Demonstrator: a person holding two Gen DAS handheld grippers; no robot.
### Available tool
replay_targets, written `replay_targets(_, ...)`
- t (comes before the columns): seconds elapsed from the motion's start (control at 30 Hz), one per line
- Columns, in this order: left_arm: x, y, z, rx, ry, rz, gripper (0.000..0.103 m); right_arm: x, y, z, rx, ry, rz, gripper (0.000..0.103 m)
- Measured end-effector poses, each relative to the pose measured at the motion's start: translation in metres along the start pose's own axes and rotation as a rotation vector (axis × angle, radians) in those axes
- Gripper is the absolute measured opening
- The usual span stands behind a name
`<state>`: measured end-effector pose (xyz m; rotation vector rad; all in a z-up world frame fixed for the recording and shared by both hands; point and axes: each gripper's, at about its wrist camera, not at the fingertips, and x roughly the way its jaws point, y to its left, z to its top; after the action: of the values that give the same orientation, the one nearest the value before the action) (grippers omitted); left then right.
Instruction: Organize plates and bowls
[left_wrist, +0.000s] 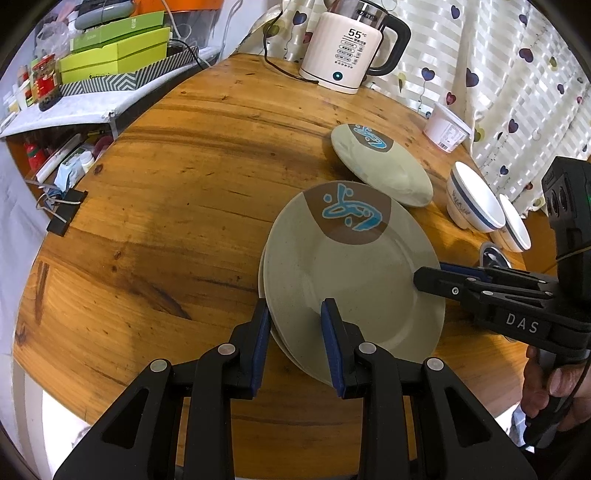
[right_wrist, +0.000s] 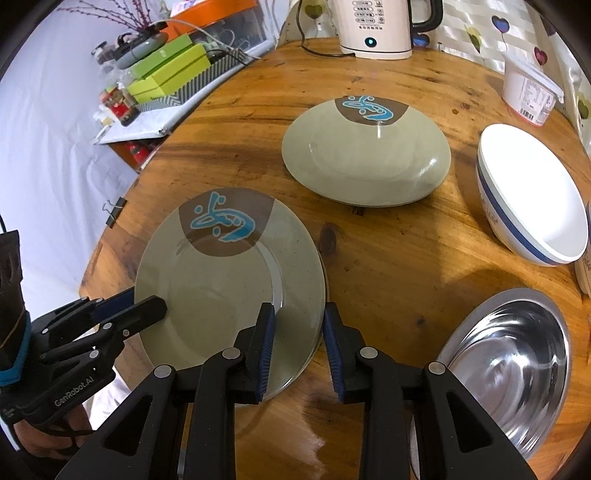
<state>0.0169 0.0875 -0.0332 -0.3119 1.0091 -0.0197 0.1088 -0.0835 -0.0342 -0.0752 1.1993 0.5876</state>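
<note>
A stack of grey-green plates (left_wrist: 354, 273) with a brown and blue mark lies on the wooden table (left_wrist: 177, 206); it also shows in the right wrist view (right_wrist: 221, 288). My left gripper (left_wrist: 295, 347) is open, its jaws astride the stack's near-left rim. My right gripper (right_wrist: 299, 350) is open, its jaws astride the stack's right rim; it also shows in the left wrist view (left_wrist: 428, 277). A single matching plate (right_wrist: 365, 155) lies further back. White bowls with a blue band (right_wrist: 532, 199) and a steel bowl (right_wrist: 509, 362) stand to the right.
An electric kettle (left_wrist: 351, 48) with its cord stands at the table's far edge. A white tub (right_wrist: 528, 92) sits at the far right by the curtain. A cluttered shelf with green boxes (left_wrist: 114, 55) is on the left. A binder clip (left_wrist: 62, 218) hangs on the table's left edge.
</note>
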Motion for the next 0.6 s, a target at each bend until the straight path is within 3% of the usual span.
replay_targets(0.4,0.0001,0.0014,-0.0010,-0.001,-0.009,-0.009,0.029,-0.0007,-0.0006,-0.0028,-0.005,-0.009,-0.003,0.028)
replay_targets(0.6,-0.0007,0.0080,0.0004,-0.016,-0.016,-0.010,0.033,-0.0036,-0.0041,-0.0044,0.006,-0.018,0.010,0.037)
